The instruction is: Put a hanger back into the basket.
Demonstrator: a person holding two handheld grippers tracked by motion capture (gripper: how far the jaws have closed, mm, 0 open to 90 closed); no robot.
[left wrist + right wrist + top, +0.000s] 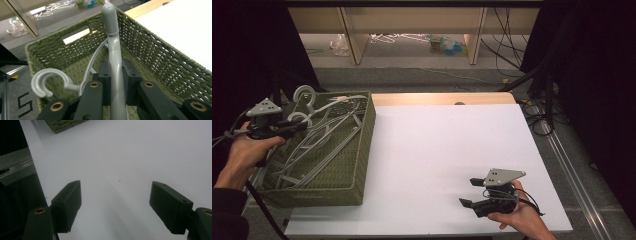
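The left gripper (116, 75) is clamped on a grey plastic hanger (115, 65), held over the 9 o'clock edge of the green woven basket (362, 150), which lies at the white tabletop's (447, 150) 9 o'clock side. More grey hangers (319, 145) fill the basket. The right gripper (470, 192) rests at 5 o'clock with jaws spread, gripping nothing. No legible writing.
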